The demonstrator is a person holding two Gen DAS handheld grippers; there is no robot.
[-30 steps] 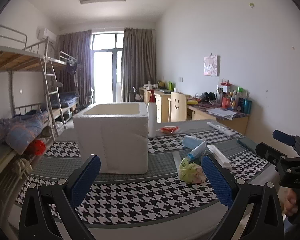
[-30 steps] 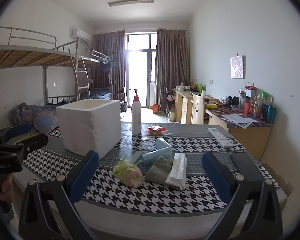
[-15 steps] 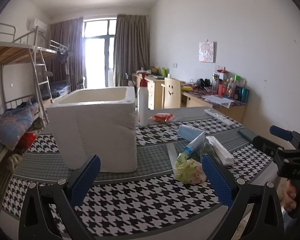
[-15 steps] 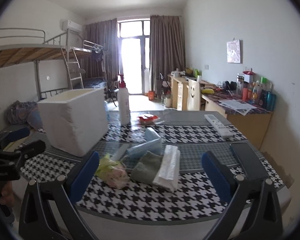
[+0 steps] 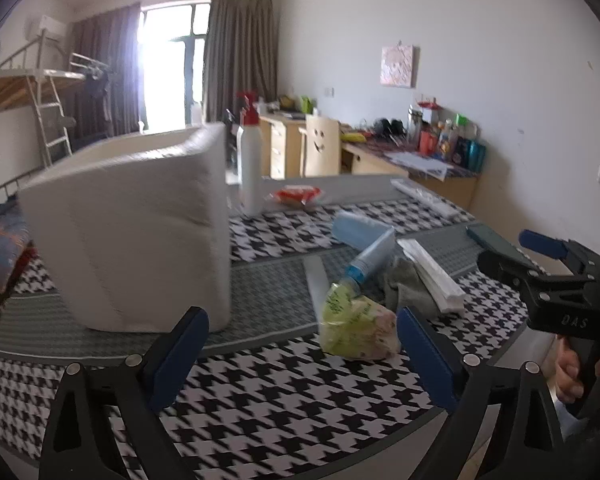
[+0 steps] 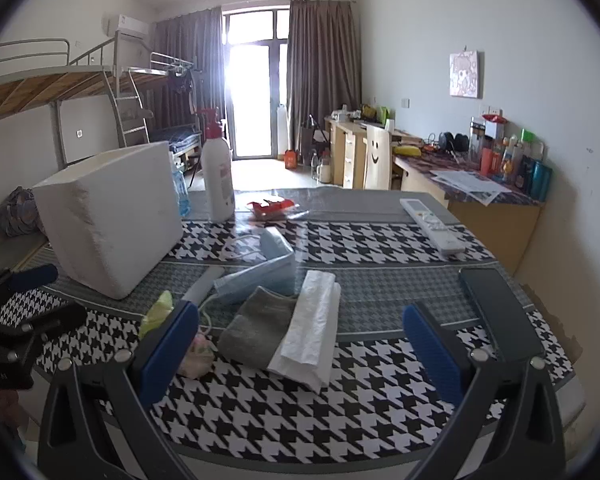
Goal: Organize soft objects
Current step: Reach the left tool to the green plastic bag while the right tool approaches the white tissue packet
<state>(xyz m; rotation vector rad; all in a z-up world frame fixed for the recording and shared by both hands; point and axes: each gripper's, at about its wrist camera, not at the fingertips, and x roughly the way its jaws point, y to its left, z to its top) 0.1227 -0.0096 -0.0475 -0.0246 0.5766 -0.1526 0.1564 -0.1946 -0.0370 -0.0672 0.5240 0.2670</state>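
A white foam box (image 5: 136, 236) (image 6: 108, 216) stands open on the houndstooth table. Right of it lies a pile of soft things: a green and pink crumpled bag (image 5: 354, 330) (image 6: 160, 312), a grey folded cloth (image 5: 406, 286) (image 6: 256, 328), a white folded tissue pack (image 5: 430, 272) (image 6: 312, 324) and a light blue pack (image 5: 364, 234) (image 6: 268, 272). My left gripper (image 5: 302, 354) is open and empty, just before the green bag. My right gripper (image 6: 300, 350) is open and empty, low over the grey cloth and tissue pack.
A white pump bottle (image 5: 250, 168) (image 6: 218, 170) and a red packet (image 5: 298, 194) (image 6: 272, 206) stand behind the pile. A white remote (image 6: 432, 224) and a dark phone (image 6: 496, 312) lie at the right. The right gripper shows in the left view (image 5: 540, 260).
Both grippers have moved forward and lower over the table toward the pile. The box and pile now look larger. Both stay open and empty.
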